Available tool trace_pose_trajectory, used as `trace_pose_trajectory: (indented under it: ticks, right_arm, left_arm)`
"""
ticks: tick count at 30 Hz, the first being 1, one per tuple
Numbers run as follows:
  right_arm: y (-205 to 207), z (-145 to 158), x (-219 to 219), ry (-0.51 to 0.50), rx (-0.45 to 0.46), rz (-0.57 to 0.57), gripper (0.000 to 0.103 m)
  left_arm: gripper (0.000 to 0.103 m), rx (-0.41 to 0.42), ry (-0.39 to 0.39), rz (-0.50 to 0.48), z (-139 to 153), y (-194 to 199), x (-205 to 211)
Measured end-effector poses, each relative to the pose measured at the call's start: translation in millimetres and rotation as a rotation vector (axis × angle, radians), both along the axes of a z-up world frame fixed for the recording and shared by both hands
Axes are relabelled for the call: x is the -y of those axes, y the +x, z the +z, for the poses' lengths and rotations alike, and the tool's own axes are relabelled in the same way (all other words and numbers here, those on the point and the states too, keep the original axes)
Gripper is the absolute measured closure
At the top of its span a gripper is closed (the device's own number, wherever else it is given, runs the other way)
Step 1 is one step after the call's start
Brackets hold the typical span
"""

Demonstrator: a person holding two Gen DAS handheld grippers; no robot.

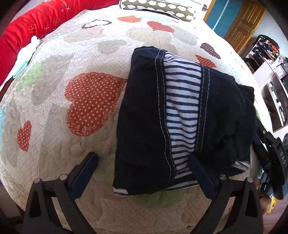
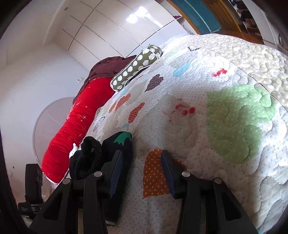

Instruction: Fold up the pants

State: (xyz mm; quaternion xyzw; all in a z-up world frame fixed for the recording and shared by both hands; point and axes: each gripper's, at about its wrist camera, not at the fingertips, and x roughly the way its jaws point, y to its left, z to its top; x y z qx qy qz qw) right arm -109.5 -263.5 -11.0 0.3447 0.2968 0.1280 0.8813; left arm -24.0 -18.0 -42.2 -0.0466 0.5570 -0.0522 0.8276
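We see the pants [image 1: 183, 115] lying folded into a compact dark bundle on the quilt [image 1: 72, 54], right of its middle in the left wrist view, with the black-and-white striped lining showing as a band between two stitched dark edges. In the right wrist view the same pants [image 2: 100, 154] show only as a dark heap with a green patch, just beyond our left-hand finger there. Our left gripper [image 1: 142, 172] hangs over the near edge of the bundle with its fingers spread wide and released, one finger over the bare quilt and the other over the striped hem, grasping nothing. Our right gripper [image 2: 142, 172] is also parted and empty, its fingers over an orange dotted heart patch. Farther off, a red bolster [image 1: 36, 23] lies along the quilt's far edge, and an olive pillow [image 1: 158, 9] with white dots rests near it.
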Motion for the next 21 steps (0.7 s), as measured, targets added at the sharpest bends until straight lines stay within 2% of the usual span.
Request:
trace_pose_trajectory:
  ticks: [7,12,21]
  right_arm:
    - [-4.1,-0.4,1.2,0.015,0.017,-0.001,0.056]
    - [-3.5,-0.1,0.1,0.011,0.024,-0.002,0.056]
    - [-2.3,0.5,-1.2,0.008,0.023,-0.003,0.056]
  left_arm:
    - [0.0,-0.004,-0.032,0.026,-3.1,4.2,-4.2]
    - [0.0,0.011,-0.006,0.023,-3.9,4.6,-1.1]
    - [0.0,0.028,-0.009,0.016,-3.1,2.9,-3.2]
